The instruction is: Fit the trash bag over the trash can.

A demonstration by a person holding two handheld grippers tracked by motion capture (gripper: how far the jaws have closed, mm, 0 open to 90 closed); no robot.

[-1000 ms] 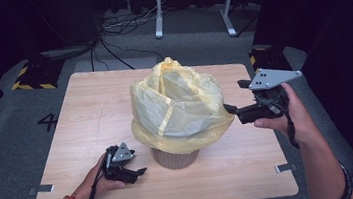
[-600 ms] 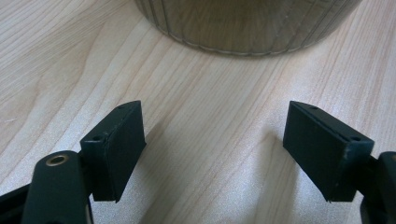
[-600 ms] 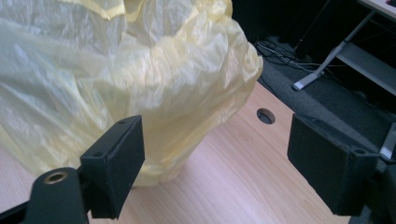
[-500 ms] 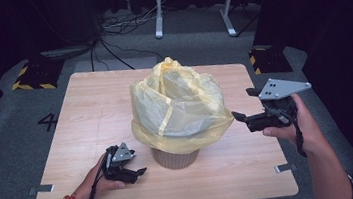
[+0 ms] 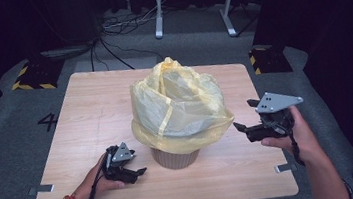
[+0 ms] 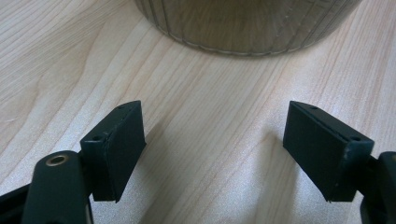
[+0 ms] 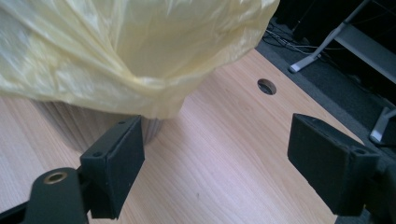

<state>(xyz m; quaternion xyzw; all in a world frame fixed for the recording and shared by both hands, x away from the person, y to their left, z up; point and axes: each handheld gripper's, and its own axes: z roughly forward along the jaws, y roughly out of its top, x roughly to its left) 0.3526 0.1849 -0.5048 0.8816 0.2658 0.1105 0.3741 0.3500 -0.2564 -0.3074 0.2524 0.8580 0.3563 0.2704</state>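
2 grippers, jaws wide, empty

High view overhead, gripper views low, sharing bin [image 5: 176, 156]

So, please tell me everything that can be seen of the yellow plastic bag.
The yellow plastic bag is thin, translucent and crinkled. It balloons upward into a loose dome with a small peak on top, and its lower edge is folded down over the rim of the ribbed brown bin, which stands near the middle of the wooden table. Creases and folds run down its front. Neither gripper touches it.
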